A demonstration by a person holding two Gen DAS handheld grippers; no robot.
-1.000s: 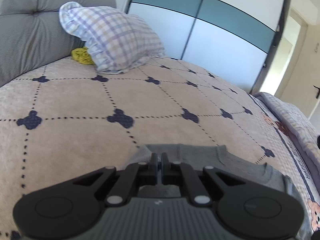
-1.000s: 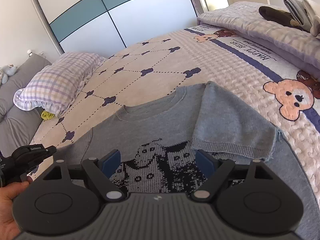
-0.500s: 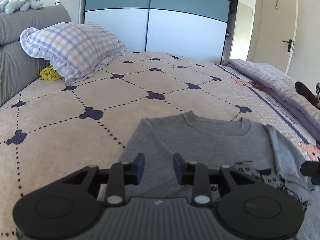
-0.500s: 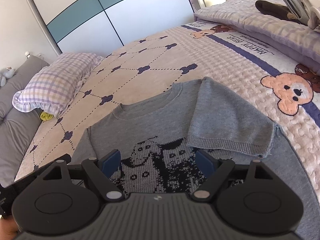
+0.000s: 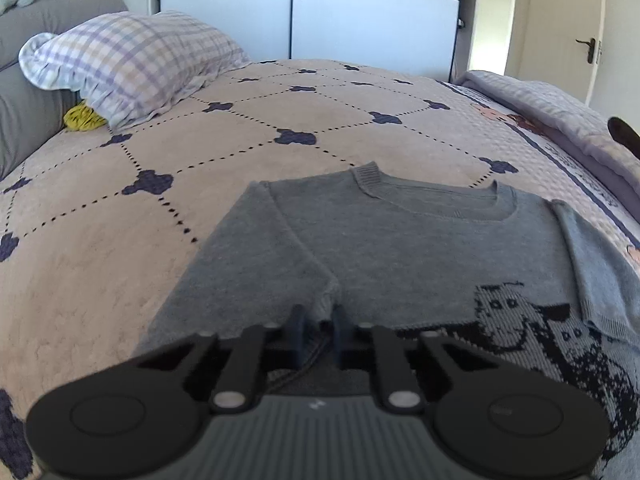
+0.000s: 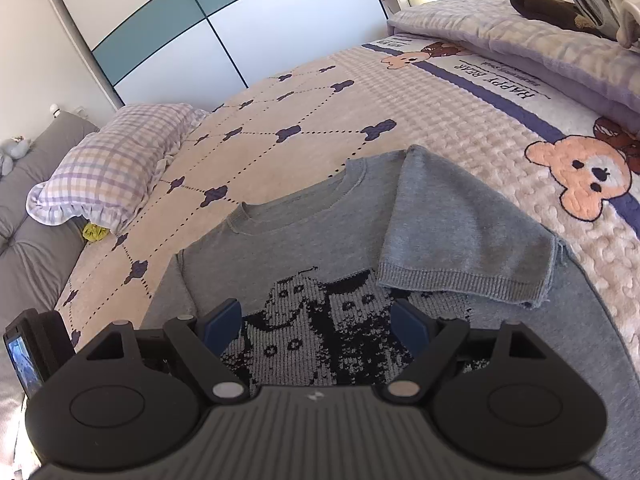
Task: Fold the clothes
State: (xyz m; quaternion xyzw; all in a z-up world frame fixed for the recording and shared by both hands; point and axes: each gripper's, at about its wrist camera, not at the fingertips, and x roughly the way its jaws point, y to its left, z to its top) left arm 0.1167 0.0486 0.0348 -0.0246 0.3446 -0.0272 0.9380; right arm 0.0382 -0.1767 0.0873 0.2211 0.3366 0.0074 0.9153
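The grey sweater (image 6: 304, 240) lies flat on the bed (image 6: 460, 120) with one sleeve (image 6: 460, 236) folded in, the left gripper (image 5: 318, 326) now pinching the other sleeve (image 5: 256, 268), the right gripper (image 6: 316, 324) wide and empty.

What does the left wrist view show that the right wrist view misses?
Only the left wrist view: the left gripper, its fingers having just closed on the sweater's left sleeve, and a door at right.

Only the right wrist view: the open right gripper above the sweater, and the folded-in right sleeve whole.

Both: sweater, plaid pillow, bedspread, wardrobe.
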